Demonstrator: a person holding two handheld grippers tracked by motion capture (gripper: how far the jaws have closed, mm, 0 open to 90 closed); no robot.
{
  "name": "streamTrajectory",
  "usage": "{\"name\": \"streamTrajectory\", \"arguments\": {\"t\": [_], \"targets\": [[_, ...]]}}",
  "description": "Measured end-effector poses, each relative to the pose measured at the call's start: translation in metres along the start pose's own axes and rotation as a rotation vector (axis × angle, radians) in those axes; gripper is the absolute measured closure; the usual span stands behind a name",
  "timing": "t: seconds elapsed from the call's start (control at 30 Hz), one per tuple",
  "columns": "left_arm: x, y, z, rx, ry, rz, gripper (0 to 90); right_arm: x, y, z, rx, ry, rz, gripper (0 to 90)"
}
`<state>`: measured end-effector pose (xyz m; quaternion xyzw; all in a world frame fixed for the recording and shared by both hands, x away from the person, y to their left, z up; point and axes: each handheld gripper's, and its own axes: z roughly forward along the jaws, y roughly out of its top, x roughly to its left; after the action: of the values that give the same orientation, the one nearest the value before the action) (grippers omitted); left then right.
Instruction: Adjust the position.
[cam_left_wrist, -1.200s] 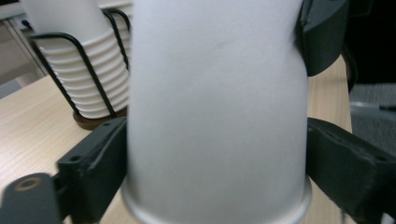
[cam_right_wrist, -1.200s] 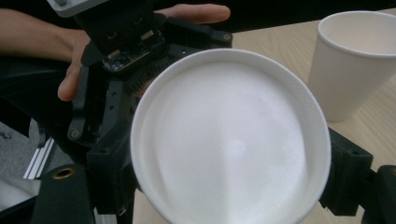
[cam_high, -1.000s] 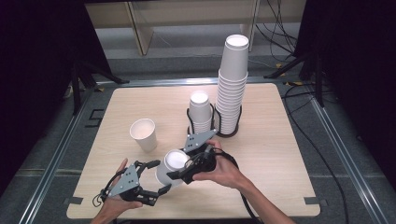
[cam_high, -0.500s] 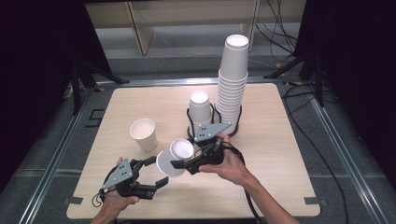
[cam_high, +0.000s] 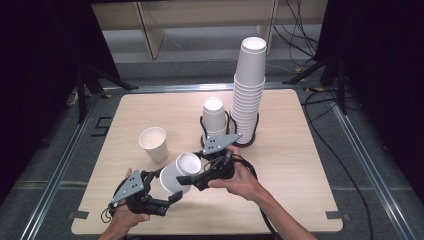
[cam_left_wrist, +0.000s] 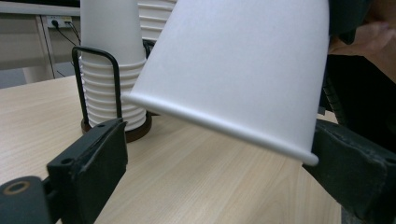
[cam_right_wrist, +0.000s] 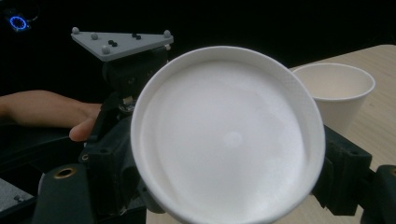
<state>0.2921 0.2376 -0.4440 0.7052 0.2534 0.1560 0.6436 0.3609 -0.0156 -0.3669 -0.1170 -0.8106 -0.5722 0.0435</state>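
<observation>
- Near the desk's front edge, your right gripper (cam_high: 186, 178) clamps the tilted paper cup (cam_high: 179, 172), carried slightly higher than before.
- Your left gripper (cam_high: 172, 199) has just been opening; its jaws flank the cup's rim.

On the pale wooden table (cam_high: 300, 165), the black wire rack (cam_high: 227, 131) sits near centre, a short stack of white paper cups (cam_high: 214, 116) in it at nine o'clock of the tall stack (cam_high: 248, 90). A lone upright white paper cup (cam_high: 153, 144) stands at eight o'clock of the rack.
</observation>
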Motion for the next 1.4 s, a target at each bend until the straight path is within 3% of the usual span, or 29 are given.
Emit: {"name": "streamTrajectory", "arguments": {"t": [0.23, 0.3, 0.4, 0.53, 0.57, 0.63, 0.7, 0.8, 0.83, 1.1, 1.27, 1.3, 1.37, 1.4], "targets": [[-0.002, 0.002, -0.001, -0.016, 0.000, 0.015, 2.9, 0.002, -0.004, 0.008, 0.002, 0.031, 0.012, 22.7], [-0.003, 0.002, -0.001, -0.023, -0.004, 0.015, 3.2, 0.005, -0.004, 0.009, 0.005, 0.043, 0.045, 22.7], [-0.003, 0.002, -0.002, -0.030, -0.009, 0.021, 3.4, 0.005, -0.004, 0.012, -0.010, 0.051, 0.019, 22.7], [-0.003, 0.002, -0.002, -0.033, -0.021, 0.033, 3.9, 0.006, -0.004, 0.015, -0.021, 0.060, 0.020, 22.7], [-0.003, 0.002, -0.003, -0.035, -0.022, 0.033, 4.4, 0.008, -0.004, 0.015, -0.014, 0.073, 0.046, 22.7], [-0.003, 0.002, -0.003, -0.040, -0.024, 0.032, 4.9, 0.007, -0.003, 0.015, -0.025, 0.065, 0.020, 22.7], [-0.003, 0.003, -0.004, -0.039, -0.027, 0.024, 5.3, 0.006, -0.003, 0.014, -0.030, 0.069, 0.024, 22.8], [-0.002, 0.003, -0.004, -0.033, -0.037, 0.022, 7.0, 0.006, -0.004, 0.012, -0.030, 0.080, 0.057, 22.7], [-0.002, 0.004, -0.004, -0.026, -0.039, 0.028, 7.3, 0.004, -0.004, 0.013, -0.039, 0.077, 0.034, 22.7], [-0.001, 0.007, -0.005, 0.016, -0.057, 0.042, 10.3, 0.003, -0.005, 0.011, -0.033, 0.086, 0.043, 22.3], [-0.001, 0.006, -0.004, 0.080, -0.053, 0.078, 10.9, 0.005, -0.006, 0.010, 0.038, 0.069, 0.038, 20.0], [-0.001, 0.005, -0.004, 0.108, -0.048, 0.099, 10.9, 0.005, -0.006, 0.010, 0.048, 0.046, -0.001, 18.1], [-0.002, 0.003, -0.003, 0.134, -0.050, 0.111, 11.1, 0.007, -0.004, 0.007, 0.093, 0.048, -0.022, 15.9], [-0.002, 0.003, -0.003, 0.154, -0.048, 0.116, 11.1, 0.008, -0.003, 0.005, 0.103, 0.024, -0.058, 15.7]]}}
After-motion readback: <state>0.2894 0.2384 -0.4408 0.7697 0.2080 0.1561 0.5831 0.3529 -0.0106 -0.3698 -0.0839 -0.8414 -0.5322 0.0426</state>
